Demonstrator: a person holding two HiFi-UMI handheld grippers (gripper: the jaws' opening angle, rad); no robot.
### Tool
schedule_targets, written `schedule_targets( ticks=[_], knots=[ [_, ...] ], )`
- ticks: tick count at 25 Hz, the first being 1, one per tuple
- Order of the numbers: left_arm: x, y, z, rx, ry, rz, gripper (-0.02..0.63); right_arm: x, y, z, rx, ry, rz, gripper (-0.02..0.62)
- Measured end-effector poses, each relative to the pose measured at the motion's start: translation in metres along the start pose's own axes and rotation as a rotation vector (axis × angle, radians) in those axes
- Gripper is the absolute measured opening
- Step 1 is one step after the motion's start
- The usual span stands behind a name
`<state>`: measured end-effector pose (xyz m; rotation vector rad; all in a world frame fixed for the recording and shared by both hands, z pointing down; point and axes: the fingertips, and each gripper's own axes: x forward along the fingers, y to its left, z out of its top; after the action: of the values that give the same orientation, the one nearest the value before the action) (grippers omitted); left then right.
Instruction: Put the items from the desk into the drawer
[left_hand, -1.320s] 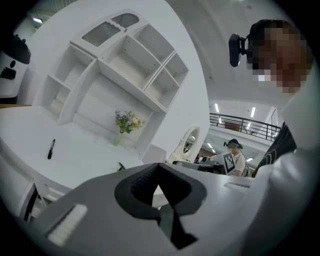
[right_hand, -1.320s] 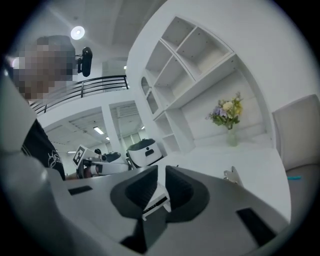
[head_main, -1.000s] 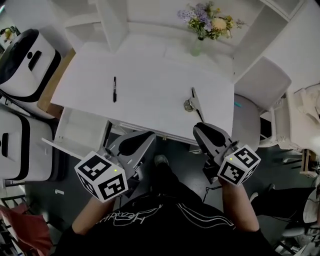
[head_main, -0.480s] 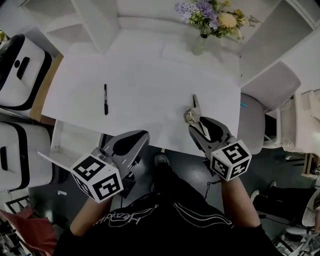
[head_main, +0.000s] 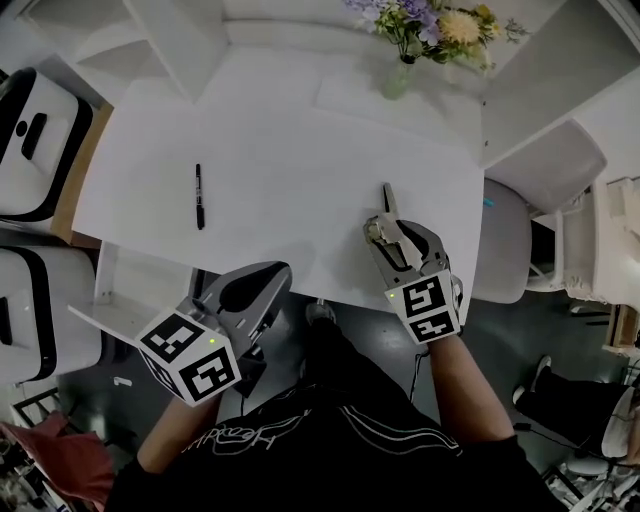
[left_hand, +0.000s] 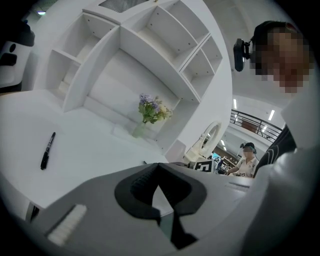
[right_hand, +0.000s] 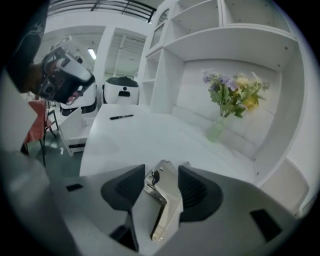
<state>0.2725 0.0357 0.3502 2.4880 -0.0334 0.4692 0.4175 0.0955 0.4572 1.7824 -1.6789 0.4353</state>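
A black marker (head_main: 198, 196) lies on the left part of the white desk (head_main: 290, 150); it also shows as the marker (left_hand: 47, 150) and the marker (right_hand: 121, 117). A silver metal stapler-like tool (head_main: 387, 200) rests near the desk's front right edge. My right gripper (head_main: 392, 238) has just been opening, and its jaws stand on either side of the tool (right_hand: 162, 200) without clamping it. My left gripper (head_main: 262, 285) hovers off the desk's front edge, beside the open drawer (head_main: 100, 315), its jaws (left_hand: 159, 167) closed and empty.
A glass vase of flowers (head_main: 398, 75) stands at the back of the desk under white shelving (head_main: 170, 40). A grey chair (head_main: 505, 240) sits to the right. White and black machines (head_main: 30, 130) stand on the left beside the drawer.
My right gripper came down and forward over the desk edge to the metal tool, rolled, and opened its jaws around it. My left gripper sank slightly and stayed shut.
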Motion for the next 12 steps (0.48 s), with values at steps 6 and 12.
schedule_targets(
  ticks=[6, 12],
  knots=[
    [-0.004, 0.003, -0.004, -0.012, -0.002, 0.023, 0.009, 0.019, -0.002, -0.010, -0.094, 0.048, -0.069, 0.178],
    [-0.010, 0.004, -0.005, -0.016, -0.008, 0.040, 0.009, 0.023, -0.007, -0.011, -0.070, 0.042, -0.107, 0.137]
  ],
)
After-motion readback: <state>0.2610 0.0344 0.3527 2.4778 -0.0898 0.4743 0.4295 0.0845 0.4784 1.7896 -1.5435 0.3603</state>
